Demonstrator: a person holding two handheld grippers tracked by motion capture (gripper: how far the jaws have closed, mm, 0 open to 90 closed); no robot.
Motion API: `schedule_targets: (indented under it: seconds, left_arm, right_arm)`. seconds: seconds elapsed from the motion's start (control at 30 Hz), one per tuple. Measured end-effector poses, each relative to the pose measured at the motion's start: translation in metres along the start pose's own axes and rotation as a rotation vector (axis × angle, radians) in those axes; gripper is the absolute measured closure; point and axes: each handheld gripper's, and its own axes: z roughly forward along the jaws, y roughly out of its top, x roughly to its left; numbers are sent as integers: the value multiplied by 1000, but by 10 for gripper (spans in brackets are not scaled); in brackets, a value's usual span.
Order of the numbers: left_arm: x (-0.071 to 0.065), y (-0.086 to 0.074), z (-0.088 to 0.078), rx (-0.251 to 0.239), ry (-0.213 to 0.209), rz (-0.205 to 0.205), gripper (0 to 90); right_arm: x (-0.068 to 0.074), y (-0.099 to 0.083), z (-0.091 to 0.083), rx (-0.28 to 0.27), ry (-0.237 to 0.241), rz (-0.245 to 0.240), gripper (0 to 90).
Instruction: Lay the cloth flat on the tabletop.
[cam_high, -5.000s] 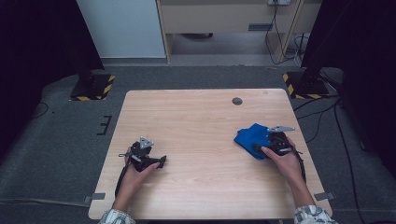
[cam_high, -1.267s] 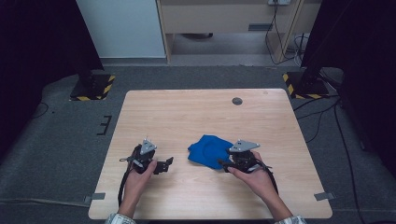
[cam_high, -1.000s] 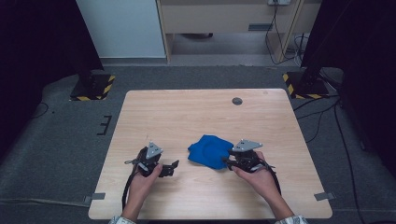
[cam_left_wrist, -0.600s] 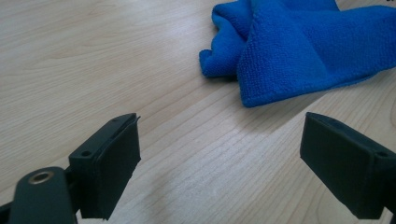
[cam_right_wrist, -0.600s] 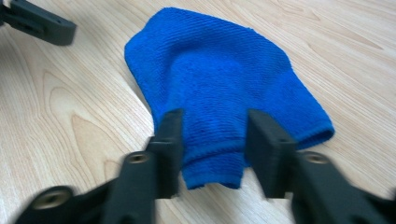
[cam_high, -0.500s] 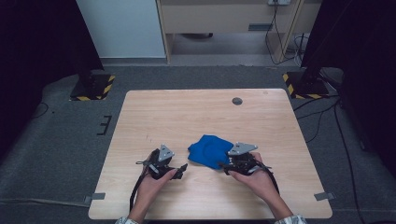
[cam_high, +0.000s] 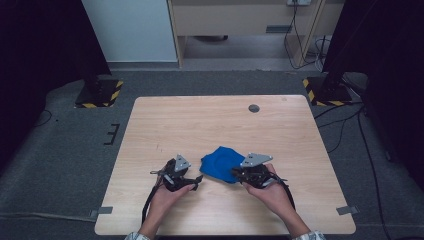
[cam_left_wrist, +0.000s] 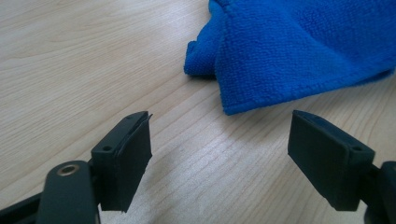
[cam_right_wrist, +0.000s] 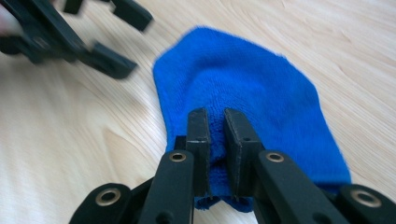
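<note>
light wood bench (cam_high: 210, 120) on grey carpet, dark room around it, one round grommet (cam_high: 254, 108) near the far edge. both forearms come in from the near edge, hands low over the bench, angled toward each other. left tongs (cam_high: 196, 181) point right toward the cloth, jaws spread wide but just been closing in, nothing between them; in the left gripper view the cloth's corner (cam_left_wrist: 299, 51) lies just ahead of the pads, not touching. right tongs (cam_high: 235, 173) point left, jaws have just been closing and now pinch a fold of the blue cloth (cam_high: 221, 163) at its near-right edge; right gripper view shows the pads (cam_right_wrist: 200, 135) pressed onto a ridge of fabric between them. cloth sits bunched on the bench, front-centre, between the two hands. count: one cloth, two tongs, two hands, one grommet, two grey tape strips on the front corners of the bench (cam_high: 101, 211).
</note>
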Motion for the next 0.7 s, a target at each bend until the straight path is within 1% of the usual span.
schedule_targets:
  seconds: [0.07,0.1,0.13,0.17,0.23,0.33,0.43,0.5,0.53,0.57,0.6,0.63,0.7]
  left_arm:
    - [-1,0,1,4,-8,5,207]
    - [-1,0,2,11,-13,9,207]
    - [-1,0,2,11,-13,9,207]
    - [-4,0,5,30,-17,28,208]
    - [-4,0,7,37,-16,35,213]
    - [-4,1,9,35,-7,43,238]
    - [-3,2,11,36,5,46,281]
    - [-2,3,11,20,2,30,301]
    - [-2,3,11,20,2,30,313]
    - [-2,3,11,9,-3,20,313]
    - [-2,4,11,5,-6,17,325]
    - [-2,4,12,8,-12,15,339]
    - [-3,4,13,14,-11,24,357]
  right_arm:
    - [1,4,-3,-29,23,23,810]
    - [2,6,-4,-39,26,32,809]
    - [3,7,-5,-48,24,35,812]
    - [3,9,-7,-53,24,34,817]
    - [3,10,-8,-66,25,40,822]
    - [2,11,-10,-78,27,50,824]
    - [0,11,-10,-74,22,50,831]
    - [0,10,-10,-73,24,54,828]
    - [0,10,-10,-73,24,54,828]
    - [-1,10,-10,-69,24,52,819]
    - [-1,9,-9,-54,29,51,802]
    - [-1,8,-8,-44,17,44,764]
    - [-2,7,-6,-30,24,47,724]
